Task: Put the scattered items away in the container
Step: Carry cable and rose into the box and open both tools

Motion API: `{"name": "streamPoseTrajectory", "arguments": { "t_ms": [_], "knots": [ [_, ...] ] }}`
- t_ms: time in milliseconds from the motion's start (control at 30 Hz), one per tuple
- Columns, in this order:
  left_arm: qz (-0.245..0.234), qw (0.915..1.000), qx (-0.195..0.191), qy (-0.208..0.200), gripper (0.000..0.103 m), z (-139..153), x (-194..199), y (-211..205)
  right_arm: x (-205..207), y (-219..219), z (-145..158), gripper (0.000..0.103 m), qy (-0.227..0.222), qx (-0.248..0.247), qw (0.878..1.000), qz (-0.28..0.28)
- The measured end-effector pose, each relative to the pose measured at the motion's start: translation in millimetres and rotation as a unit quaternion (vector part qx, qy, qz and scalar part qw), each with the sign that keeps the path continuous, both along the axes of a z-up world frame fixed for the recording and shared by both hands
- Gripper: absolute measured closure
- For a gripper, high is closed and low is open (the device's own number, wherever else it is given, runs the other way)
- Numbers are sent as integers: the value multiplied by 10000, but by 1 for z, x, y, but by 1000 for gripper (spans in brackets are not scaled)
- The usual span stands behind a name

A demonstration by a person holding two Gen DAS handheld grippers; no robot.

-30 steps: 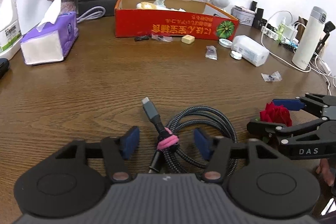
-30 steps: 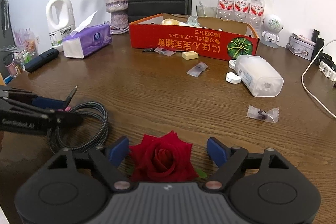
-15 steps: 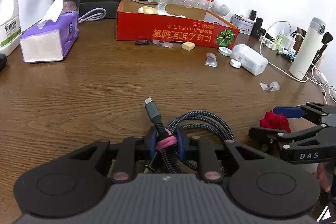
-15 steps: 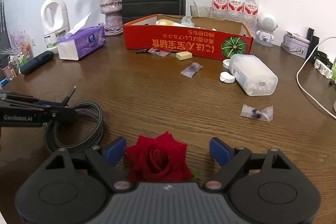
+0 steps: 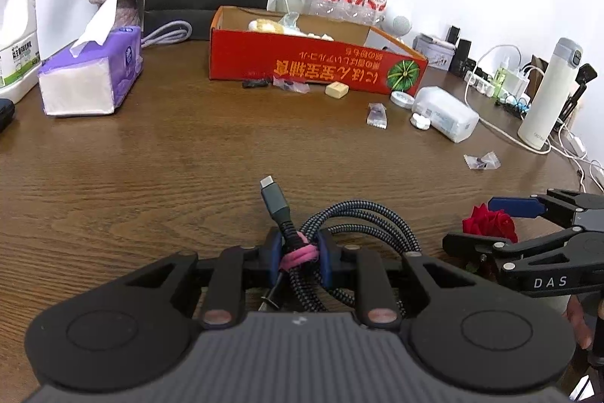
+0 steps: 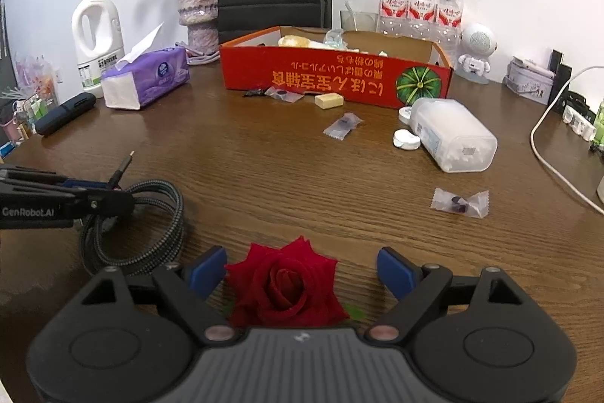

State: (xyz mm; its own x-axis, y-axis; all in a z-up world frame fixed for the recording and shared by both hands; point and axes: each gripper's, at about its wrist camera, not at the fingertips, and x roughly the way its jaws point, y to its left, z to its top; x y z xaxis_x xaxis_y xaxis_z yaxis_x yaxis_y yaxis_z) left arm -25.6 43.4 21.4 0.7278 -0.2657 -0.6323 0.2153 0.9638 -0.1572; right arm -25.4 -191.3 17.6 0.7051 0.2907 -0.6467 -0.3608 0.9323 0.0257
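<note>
The left black two-finger gripper (image 5: 299, 258) points forward and down at the table, its blue pads (image 5: 275, 253) pressed on either side of a coiled braided grey cable (image 5: 362, 233) at its pink tie. The right black gripper (image 6: 302, 270) tilts down likewise, jaws spread wide on either side of a red rose (image 6: 283, 284), pads clear of the petals.

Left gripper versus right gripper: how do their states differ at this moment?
The left gripper is shut on the coiled cable, its pads pressing at the pink tie; the right gripper stands open, its pads apart on either side of the red rose. The cable is gripped; the rose lies loose between the pads. Both grippers sit low over the wooden table, short of the red box.
</note>
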Motion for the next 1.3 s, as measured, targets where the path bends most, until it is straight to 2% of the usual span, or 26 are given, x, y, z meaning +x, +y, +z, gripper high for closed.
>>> {"name": "streamPoseTrajectory", "arguments": {
  "t_ms": [200, 267, 333, 400, 567, 733, 833, 900, 1000, 1100, 1233, 1300],
  "knots": [
    [-1, 9999, -12, -126, 82, 4, -3, -2, -11, -6, 5, 16, -75, 55, 9999, 56],
    [11, 9998, 88, -153, 82, 3, -3, -5, -10, -6, 2, 16, -35, 91, 9999, 91],
    [36, 9998, 134, -159, 82, 2, -1, -7, -5, -2, -2, 26, 59, 81, 9998, 155],
    [92, 9997, 68, -198, 82, 5, 1, -5, -4, 1, -2, 46, 23, 19, 9998, 199],
    [179, 9985, 44, -513, 82, 23, 21, -8, 11, -1, 12, 62, -170, 200, 9994, 210],
    [66, 9955, 98, -941, 82, 53, 67, -23, 56, -10, 50, 63, -637, 269, 9976, 83],
    [-11, 9939, -85, -1104, 82, 76, 109, -29, 96, -17, 79, 63, -890, 466, 9949, -62],
    [-43, 9932, -113, -1155, 82, 88, 139, -33, 125, -23, 97, 63, -988, 614, 9931, -138],
    [-39, 9948, -189, -1004, 82, 98, 194, -40, 176, -28, 119, 63, -1000, 736, 9920, -226],
    [-74, 9976, -15, -692, 82, 93, 252, -52, 240, -29, 123, 63, -634, 748, 9949, -250],
    [3, 9998, 63, 164, 82, 63, 320, -67, 329, -33, 96, 63, 608, 678, 9947, -482],
    [152, 9986, 120, 487, 82, 47, 343, -74, 356, -32, 82, 63, 1022, 546, 9911, -648]
  ]
}}
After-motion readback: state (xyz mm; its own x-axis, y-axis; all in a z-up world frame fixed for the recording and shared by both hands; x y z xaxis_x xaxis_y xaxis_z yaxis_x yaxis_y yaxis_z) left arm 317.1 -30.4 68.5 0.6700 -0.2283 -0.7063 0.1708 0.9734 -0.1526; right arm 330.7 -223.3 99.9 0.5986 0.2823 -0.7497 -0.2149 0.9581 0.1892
